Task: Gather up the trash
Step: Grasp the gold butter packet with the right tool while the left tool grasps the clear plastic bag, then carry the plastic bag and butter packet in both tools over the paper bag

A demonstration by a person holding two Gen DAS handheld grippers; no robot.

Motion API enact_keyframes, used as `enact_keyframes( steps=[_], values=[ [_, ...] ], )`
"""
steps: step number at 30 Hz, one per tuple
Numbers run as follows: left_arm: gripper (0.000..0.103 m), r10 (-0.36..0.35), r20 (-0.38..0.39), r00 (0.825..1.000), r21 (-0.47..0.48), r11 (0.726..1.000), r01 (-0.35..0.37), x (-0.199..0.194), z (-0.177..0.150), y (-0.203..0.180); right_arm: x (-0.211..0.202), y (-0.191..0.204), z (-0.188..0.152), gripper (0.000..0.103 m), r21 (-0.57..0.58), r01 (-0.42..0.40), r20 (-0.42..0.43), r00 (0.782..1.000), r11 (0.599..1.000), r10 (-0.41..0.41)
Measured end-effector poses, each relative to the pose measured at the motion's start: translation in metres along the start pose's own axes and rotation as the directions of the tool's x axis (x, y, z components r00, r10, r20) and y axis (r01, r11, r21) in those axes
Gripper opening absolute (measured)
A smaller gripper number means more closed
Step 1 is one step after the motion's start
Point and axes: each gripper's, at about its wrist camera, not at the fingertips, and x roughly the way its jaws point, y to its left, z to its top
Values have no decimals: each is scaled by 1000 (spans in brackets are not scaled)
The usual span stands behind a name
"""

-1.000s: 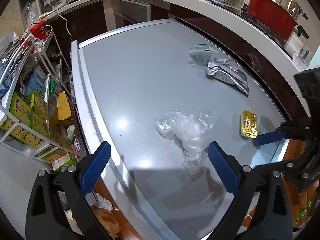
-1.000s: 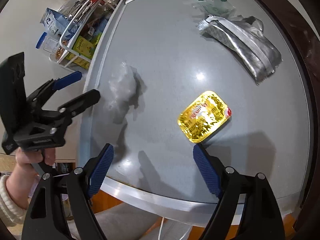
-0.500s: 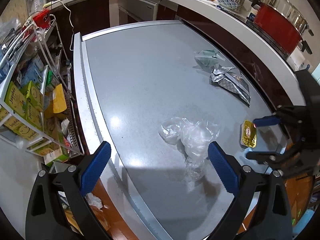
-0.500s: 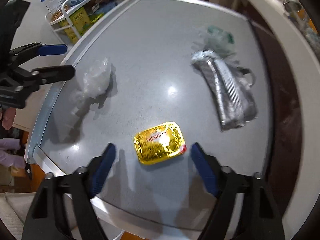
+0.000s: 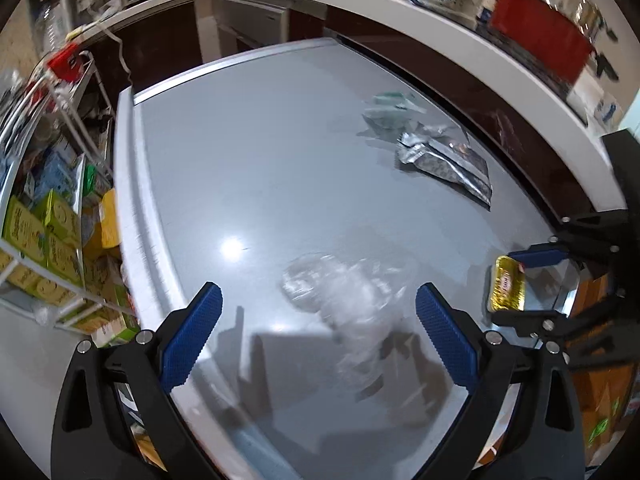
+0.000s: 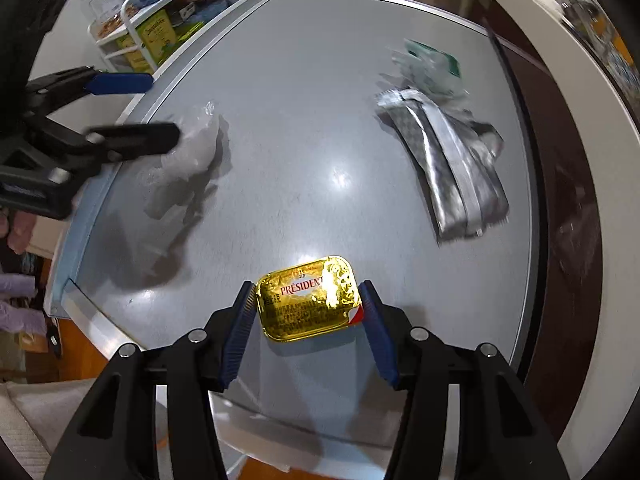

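Observation:
A gold butter packet point(image 6: 308, 298) lies near the grey table's front edge, between the pads of my right gripper point(image 6: 306, 304), which is closed around it with the pads at its short sides. It also shows in the left wrist view point(image 5: 506, 289). My left gripper point(image 5: 318, 312) is open and empty, with crumpled clear plastic wrap point(image 5: 352, 292) between its fingers on the table. The wrap also shows in the right wrist view point(image 6: 192, 152). A silver foil pouch point(image 6: 452, 164) and a green-and-clear wrapper point(image 6: 430, 66) lie farther back.
A wire rack point(image 5: 48, 208) with green boxes stands left of the grey table point(image 5: 260, 168). A white counter point(image 5: 460, 44) with a red pot point(image 5: 540, 46) runs behind a dark gap on the right.
My right gripper moved forward over the butter packet and its jaws closed in around it. My left gripper moved toward the plastic wrap, staying open.

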Motion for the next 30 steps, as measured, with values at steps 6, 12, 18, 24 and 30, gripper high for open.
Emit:
enact_keyframes(
  steps=[6, 12, 18, 24, 30],
  values=[
    [67, -13, -89, 996, -9, 1000, 12, 29, -2, -10, -6, 2, -13, 52, 22, 0, 17, 1000, 1000, -1],
    [42, -62, -63, 996, -73, 996, 57, 20, -5, 1, -8, -1, -7, 52, 63, -3, 40, 999, 998, 1],
    [38, -82, -18, 996, -106, 991, 80, -3, -4, 13, -16, -12, -8, 52, 111, -16, 65, 998, 994, 9],
    [38, -79, 32, 996, -107, 991, 82, -27, 3, 16, -34, -16, -5, 52, 119, -30, 109, 994, 992, 17],
    [38, -67, 110, 992, -76, 994, 75, -65, 13, 4, -71, -17, -1, 52, 121, -25, 193, 981, 992, 1]
  ],
)
